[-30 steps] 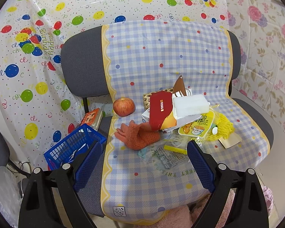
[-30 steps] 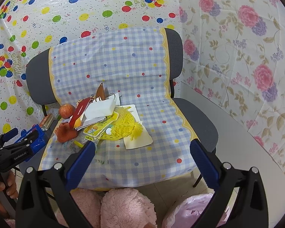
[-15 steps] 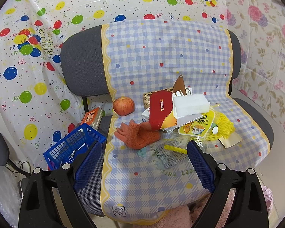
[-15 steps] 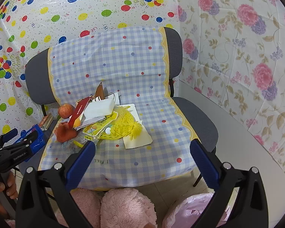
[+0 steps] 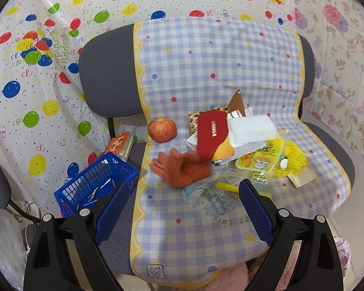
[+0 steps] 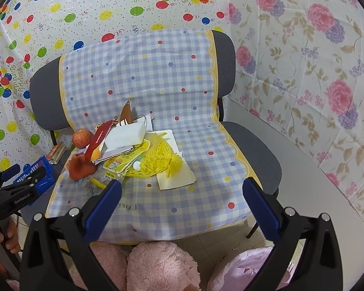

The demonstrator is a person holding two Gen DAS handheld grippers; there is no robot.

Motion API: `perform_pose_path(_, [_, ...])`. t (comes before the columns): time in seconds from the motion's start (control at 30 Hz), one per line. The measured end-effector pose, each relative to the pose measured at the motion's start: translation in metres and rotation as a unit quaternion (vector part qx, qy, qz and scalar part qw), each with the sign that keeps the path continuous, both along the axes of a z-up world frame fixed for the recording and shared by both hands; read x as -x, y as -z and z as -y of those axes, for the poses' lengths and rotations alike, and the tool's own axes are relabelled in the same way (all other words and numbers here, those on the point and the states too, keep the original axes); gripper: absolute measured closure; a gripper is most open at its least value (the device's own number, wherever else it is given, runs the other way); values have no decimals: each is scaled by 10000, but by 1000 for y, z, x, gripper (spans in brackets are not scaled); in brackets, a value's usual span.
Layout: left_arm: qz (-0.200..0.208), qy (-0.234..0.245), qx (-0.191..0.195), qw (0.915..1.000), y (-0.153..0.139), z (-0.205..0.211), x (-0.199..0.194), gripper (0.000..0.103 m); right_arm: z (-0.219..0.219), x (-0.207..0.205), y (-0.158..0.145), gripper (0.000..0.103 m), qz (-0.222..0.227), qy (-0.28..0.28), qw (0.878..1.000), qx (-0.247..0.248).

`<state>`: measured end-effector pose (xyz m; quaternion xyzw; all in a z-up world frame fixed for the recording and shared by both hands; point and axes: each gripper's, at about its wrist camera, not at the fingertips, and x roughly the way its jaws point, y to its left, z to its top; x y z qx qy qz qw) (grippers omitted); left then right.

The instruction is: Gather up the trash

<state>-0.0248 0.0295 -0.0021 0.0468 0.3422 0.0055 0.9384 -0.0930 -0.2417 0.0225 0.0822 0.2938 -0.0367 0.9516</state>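
1. The trash lies heaped on the blue-and-white checked cloth (image 5: 206, 77) draped over a grey chair (image 5: 104, 80), on the seat toward its left side.
2. The red flat paper packet (image 5: 210, 132) leans with its long axis running from the chair back down toward the front edge; a white foam block (image 5: 252, 129) rests on the heap beside it, lying crosswise.
3. The clear printed plastic wrapper (image 5: 218, 198) lies flat nearest the front edge, between the left gripper (image 5: 182, 212) fingertips.
4. A blue plastic mesh basket (image 5: 94, 181) left of the chair holds a few small pale scraps.
5. The backdrop reads "Happy Birthday"; the other writing is not legible.
6. The left gripper and the right gripper (image 6: 180, 205) hover wide open, holding nothing.
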Motion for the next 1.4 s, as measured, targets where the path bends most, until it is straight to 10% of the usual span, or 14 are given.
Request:
perform_pose_path(0.5, [-443,92,80,9989,40,-20,-28,12,2,-47,33,6,211,-416,9988,-130])
perform_pose_path(0.93, [-732,1022,225,9918,71,43,-52,12,9,-65,53,6,-300,-150,9994,52])
perform_pose_path(1.13, [-813,1393,180,9867,86,84,-72,14,19,-71,55,32,-270,-178,9994,98])
perform_pose_path(1.4, [-850,1529,-457,9835,110,119,-93,21,30,-73,56,34,-167,-133,9998,-62])
